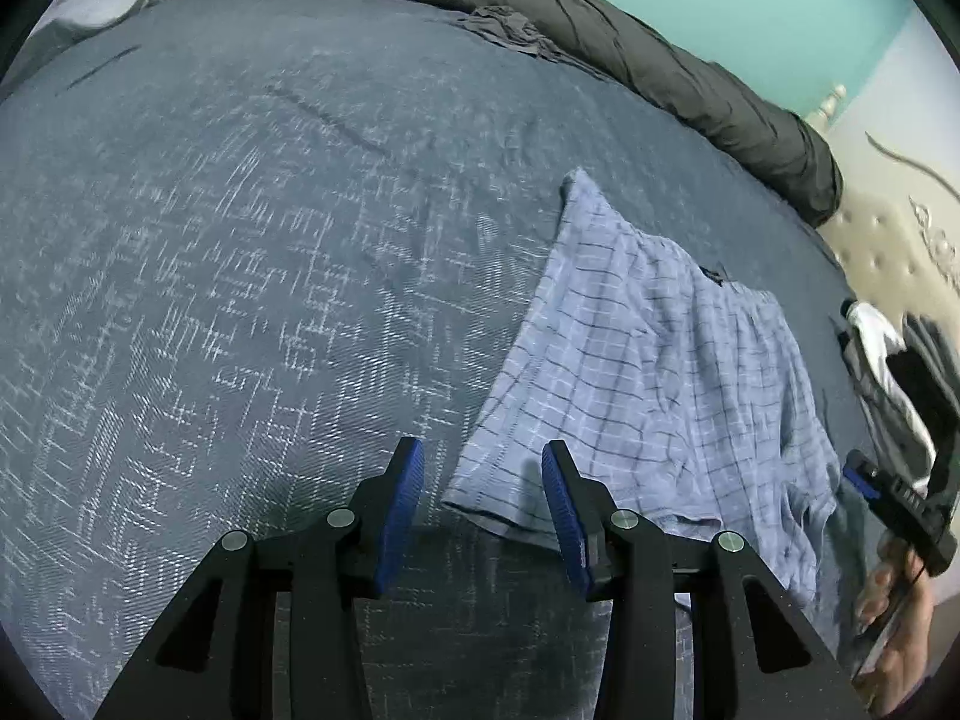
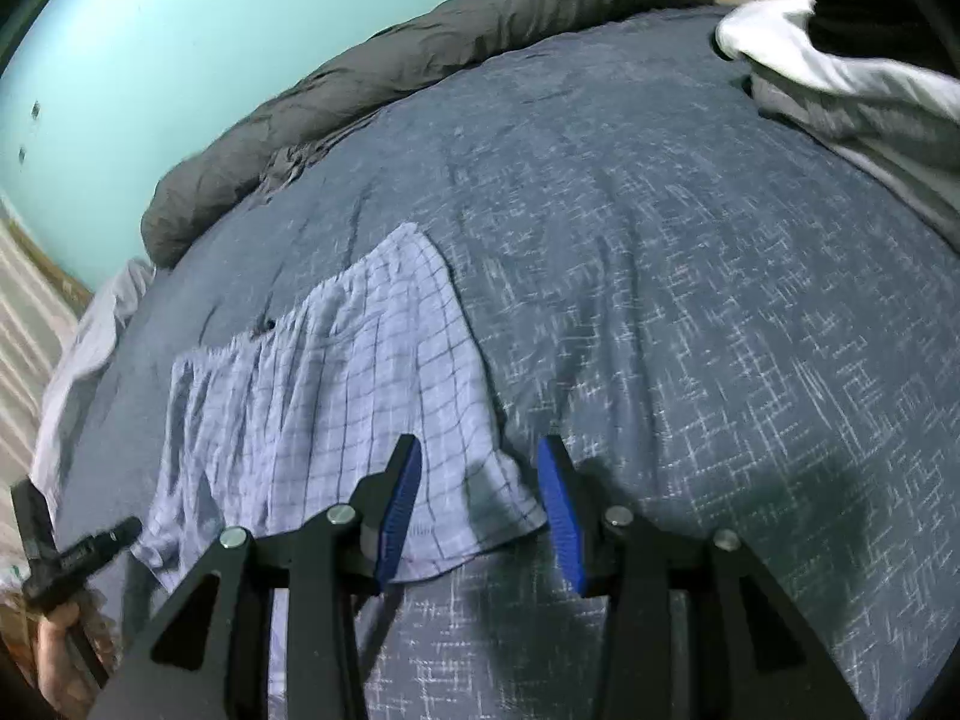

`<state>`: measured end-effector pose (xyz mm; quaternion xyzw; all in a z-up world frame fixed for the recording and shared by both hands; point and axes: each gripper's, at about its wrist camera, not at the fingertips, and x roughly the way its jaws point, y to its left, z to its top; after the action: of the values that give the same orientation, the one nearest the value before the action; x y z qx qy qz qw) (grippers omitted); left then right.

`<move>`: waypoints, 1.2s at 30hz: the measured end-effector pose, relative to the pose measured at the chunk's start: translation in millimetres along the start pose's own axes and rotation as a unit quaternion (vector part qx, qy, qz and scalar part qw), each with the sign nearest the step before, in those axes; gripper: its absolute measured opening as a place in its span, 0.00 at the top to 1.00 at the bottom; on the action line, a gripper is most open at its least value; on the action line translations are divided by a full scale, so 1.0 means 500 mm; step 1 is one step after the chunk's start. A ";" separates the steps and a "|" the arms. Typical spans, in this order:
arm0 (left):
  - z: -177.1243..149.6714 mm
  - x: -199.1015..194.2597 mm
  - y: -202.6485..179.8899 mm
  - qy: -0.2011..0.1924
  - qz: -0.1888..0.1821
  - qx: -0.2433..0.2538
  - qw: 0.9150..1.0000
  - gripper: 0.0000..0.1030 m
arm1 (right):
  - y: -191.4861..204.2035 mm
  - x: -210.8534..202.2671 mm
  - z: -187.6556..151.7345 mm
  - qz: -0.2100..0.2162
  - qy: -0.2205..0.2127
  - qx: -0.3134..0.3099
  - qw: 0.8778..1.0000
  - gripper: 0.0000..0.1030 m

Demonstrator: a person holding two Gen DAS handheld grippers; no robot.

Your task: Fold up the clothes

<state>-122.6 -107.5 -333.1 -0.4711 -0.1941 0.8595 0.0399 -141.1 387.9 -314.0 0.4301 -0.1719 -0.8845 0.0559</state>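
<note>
Right now the pale blue checked cotton shorts (image 1: 654,372) lie spread flat on the dark blue bedspread with its white crosshatch weave (image 1: 240,300), waistband away from the person and leg hems toward them, which looks like a garment laid out smooth so it can be folded cleanly. At the near hem, the left gripper (image 1: 483,507) hangs with its blue ribbed pads spread wide, one pad over the left hem corner and the other over bare bedspread, grasping nothing; its placement suggests it is lining up to pinch that corner. Likewise the right gripper (image 2: 480,507) has its jaws released and empty, straddling the opposite hem corner (image 2: 516,516), so the two tools bracket the near edge, probably to lift it together and carry it toward the waistband. Beyond the shorts, a rumpled dark grey duvet (image 1: 600,30) is bunched along the far edge of the bed against the turquoise wall (image 2: 150,30), and a heap of white and grey clothing (image 2: 840,78) waits off to the right, well apart from the shorts
</note>
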 end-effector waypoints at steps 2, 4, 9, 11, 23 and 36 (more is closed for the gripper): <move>-0.004 0.009 0.000 0.003 0.001 0.000 1.000 0.57 | -0.008 0.001 -0.008 -0.005 0.003 0.003 1.000 0.60; -0.006 0.015 -0.001 0.005 0.002 0.002 1.000 0.57 | -0.018 0.003 -0.016 -0.011 0.006 0.008 1.000 0.60; -0.003 0.020 -0.005 0.004 0.002 0.009 1.000 0.76 | -0.033 0.009 -0.021 -0.020 0.010 0.010 1.000 0.67; -0.002 0.025 -0.004 0.007 0.000 0.008 1.000 0.80 | -0.027 0.017 -0.018 -0.018 0.015 0.001 1.000 0.78; 0.015 0.010 0.002 -0.015 0.003 0.006 1.000 0.97 | -0.056 0.024 0.001 -0.022 0.018 0.015 0.999 0.98; 0.041 0.000 0.047 -0.041 0.030 -0.038 0.998 0.97 | -0.126 0.010 0.029 -0.051 0.004 0.059 0.997 0.98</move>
<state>-136.8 -135.4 -331.7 -0.4420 -0.2137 0.8711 -0.0112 -152.5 449.3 -331.3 0.4442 -0.2015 -0.8729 -0.0144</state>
